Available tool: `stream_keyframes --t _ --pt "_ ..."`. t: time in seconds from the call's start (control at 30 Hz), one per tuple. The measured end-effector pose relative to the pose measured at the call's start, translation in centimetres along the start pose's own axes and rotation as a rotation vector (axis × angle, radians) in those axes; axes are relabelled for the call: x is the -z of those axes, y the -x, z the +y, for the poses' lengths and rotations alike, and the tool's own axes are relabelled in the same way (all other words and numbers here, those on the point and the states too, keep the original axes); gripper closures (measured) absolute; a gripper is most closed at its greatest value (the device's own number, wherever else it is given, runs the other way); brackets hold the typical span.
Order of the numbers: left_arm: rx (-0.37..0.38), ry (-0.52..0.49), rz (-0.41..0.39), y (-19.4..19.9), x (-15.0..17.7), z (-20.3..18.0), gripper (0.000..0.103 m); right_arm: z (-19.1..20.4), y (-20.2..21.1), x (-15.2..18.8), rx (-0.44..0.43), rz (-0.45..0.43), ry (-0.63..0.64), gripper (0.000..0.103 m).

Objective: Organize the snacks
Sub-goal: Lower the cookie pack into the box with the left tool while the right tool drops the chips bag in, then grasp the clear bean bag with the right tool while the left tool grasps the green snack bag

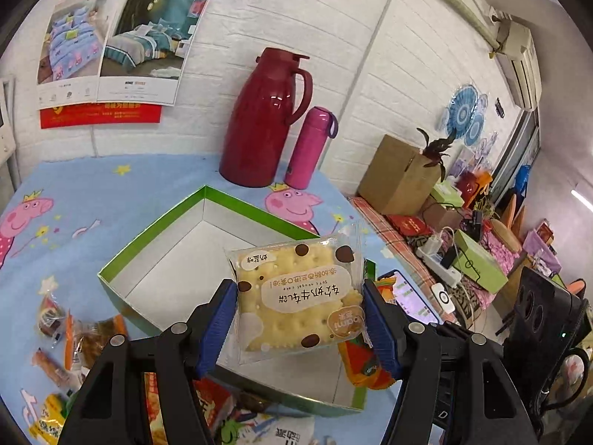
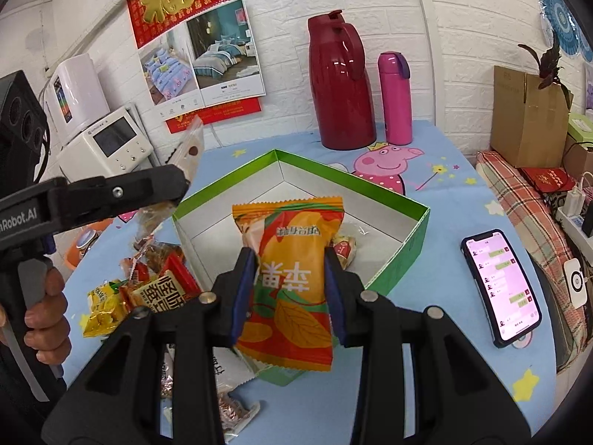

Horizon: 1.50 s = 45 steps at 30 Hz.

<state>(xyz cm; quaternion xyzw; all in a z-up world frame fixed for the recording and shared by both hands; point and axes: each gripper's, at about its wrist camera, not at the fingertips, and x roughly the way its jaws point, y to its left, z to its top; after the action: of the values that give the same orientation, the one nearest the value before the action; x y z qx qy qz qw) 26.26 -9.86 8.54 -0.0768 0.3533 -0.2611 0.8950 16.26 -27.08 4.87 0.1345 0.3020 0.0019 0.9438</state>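
Left wrist view: the cracker packet [image 1: 298,296] covers the near right corner of the green box [image 1: 155,237] floor, and the left tool [image 1: 300,324] arms hide the loose snacks [image 1: 218,408] at the bottom edge. The phone [image 1: 409,296] is mostly concealed behind the tool.

Right wrist view: the orange packet [image 2: 292,289] hides most of a small wrapped item [image 2: 344,250] inside the box. The snack pile [image 2: 148,289] is partly covered; wrapper print is illegible. The phone screen text is too small to read.

A cartoon-print table [image 2: 463,200] carries a green box [image 2: 407,244], snack packets [image 2: 155,289], phone [image 2: 500,285], two flasks [image 2: 341,81].
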Motion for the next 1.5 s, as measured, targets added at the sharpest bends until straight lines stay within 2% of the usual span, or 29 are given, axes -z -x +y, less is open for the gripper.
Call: stream_keyframes --t 0.23,0.27,0.3,0.33,0.37,0.47,0.6,0.8,0.87,1.07,1.27,1.5 --pt "-0.034 -0.007 0.049 -3.5 0.0 1.7 0.033 0.1 -3.7 -0.4 0.010 0.037 0.044 0.062" --pt "-0.039 -0.008 0.044 -3.8 0.0 1.9 0.031 0.2 -4.0 -0.3 0.011 0.033 0.059 0.053" --pt "-0.042 -0.006 0.042 -3.9 0.1 2.1 0.018 0.3 -4.2 -0.2 0.018 0.034 0.077 0.043" --pt "-0.048 0.002 0.044 -4.1 0.2 2.3 0.004 0.4 -4.3 -0.1 0.038 0.023 0.089 0.021" --pt "-0.064 0.016 0.044 -4.1 0.4 2.6 0.001 0.4 -4.1 0.0 0.057 0.002 0.100 0.012" --pt "-0.110 0.033 0.032 -3.5 0.7 3.1 0.000 0.3 -3.1 0.1 0.070 -0.026 0.118 0.012" --pt "-0.109 0.025 0.023 -1.8 1.0 2.8 0.000 0.2 -1.4 0.1 0.071 -0.035 0.087 0.012" --pt "-0.136 -0.023 -0.039 3.4 1.7 0.7 0.000 1.6 3.0 0.5 0.048 -0.084 0.071 0.007" --pt "-0.166 -0.026 -0.040 5.1 2.2 0.2 0.000 2.3 4.6 0.9 0.036 -0.100 0.071 0.006" --pt "-0.167 -0.024 -0.060 10.3 4.7 -0.7 0.000 3.8 9.0 2.7 -0.019 -0.136 0.056 0.003" --pt "-0.195 -0.043 -0.063 13.7 8.9 0.0 0.000 4.6 10.3 5.6 -0.050 -0.082 0.032 0.003" --pt "-0.186 0.069 -0.001 15.1 14.3 3.3 0.000 5.1 6.6 10.0 -0.044 0.089 0.029 0.005"
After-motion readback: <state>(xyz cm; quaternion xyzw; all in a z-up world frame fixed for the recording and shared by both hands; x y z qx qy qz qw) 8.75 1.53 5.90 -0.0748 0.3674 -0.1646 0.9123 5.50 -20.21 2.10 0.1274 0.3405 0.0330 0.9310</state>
